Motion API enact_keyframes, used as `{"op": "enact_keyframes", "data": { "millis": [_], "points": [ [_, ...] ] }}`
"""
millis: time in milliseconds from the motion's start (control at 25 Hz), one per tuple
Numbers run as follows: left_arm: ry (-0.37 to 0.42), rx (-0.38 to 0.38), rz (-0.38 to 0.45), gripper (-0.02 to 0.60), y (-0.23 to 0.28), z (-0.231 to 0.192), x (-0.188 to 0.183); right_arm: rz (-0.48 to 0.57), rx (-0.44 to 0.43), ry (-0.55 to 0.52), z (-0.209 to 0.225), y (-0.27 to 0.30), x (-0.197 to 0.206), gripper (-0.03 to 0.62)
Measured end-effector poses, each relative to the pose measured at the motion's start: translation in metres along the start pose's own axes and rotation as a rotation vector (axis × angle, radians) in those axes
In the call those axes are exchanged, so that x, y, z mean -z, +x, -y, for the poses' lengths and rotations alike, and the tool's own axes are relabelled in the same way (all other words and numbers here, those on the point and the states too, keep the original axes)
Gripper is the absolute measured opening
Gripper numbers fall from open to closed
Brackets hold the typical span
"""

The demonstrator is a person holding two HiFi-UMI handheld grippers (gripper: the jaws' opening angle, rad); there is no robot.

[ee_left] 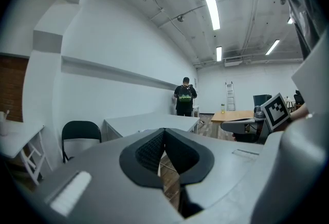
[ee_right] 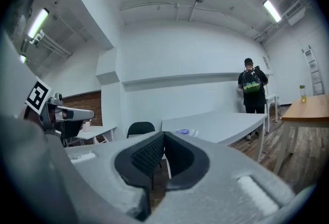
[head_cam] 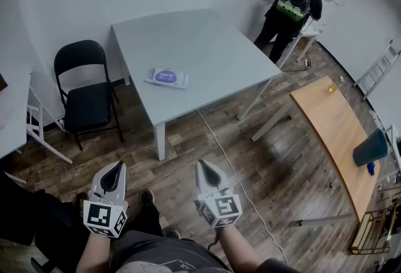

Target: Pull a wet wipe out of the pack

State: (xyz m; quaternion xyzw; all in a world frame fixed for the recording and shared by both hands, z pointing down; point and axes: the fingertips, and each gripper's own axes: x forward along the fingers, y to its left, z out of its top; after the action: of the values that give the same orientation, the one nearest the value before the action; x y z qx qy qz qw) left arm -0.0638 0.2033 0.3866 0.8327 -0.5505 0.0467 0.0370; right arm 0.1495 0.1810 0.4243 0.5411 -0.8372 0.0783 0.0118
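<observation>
1. While left gripper (head_cam: 118, 166) and right gripper (head_cam: 204, 164) hang closed, holding nothing, open floor (head_cam: 178, 154) separates them from the table (head_cam: 207, 40).
2. One pack (head_cam: 167, 77) lies near its left edge.
3. One chair (head_cam: 88, 90) stands just left.

The grey table (head_cam: 207, 59) carries a wet wipe pack (head_cam: 167, 77) lying flat.

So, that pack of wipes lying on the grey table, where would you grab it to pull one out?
Probably from above, at the purple oval in the middle of its top, likely the opening. The wipe pack lies flat on the table with that face up. A second pair of jaws could pin one short end.
</observation>
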Motion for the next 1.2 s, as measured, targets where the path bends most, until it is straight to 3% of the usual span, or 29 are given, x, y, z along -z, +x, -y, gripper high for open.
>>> {"op": "enact_keyframes", "data": {
  "millis": [200, 640, 760, 1040, 1200],
  "points": [
    [-0.017, 0.042, -0.003, 0.018, 0.053, -0.027, 0.011, -0.004, 0.036, -0.010, 0.017, 0.047, 0.005, -0.009],
    [-0.041, 0.151, -0.014, 0.018, 0.176, -0.092, 0.000, -0.010, 0.133, -0.036, 0.044, 0.175, -0.027, -0.009],
    [-0.060, 0.170, -0.027, 0.018, 0.198, -0.106, 0.005, -0.021, 0.157, -0.071, 0.049, 0.201, -0.024, -0.009],
    [-0.059, 0.256, -0.070, 0.018, 0.233, -0.113, 0.019, -0.035, 0.202, -0.040, 0.060, 0.247, -0.020, -0.008],
    [-0.076, 0.255, -0.094, 0.018, 0.250, -0.118, 0.026, -0.058, 0.185, -0.042, 0.060, 0.265, -0.013, -0.009]
  ]
}}
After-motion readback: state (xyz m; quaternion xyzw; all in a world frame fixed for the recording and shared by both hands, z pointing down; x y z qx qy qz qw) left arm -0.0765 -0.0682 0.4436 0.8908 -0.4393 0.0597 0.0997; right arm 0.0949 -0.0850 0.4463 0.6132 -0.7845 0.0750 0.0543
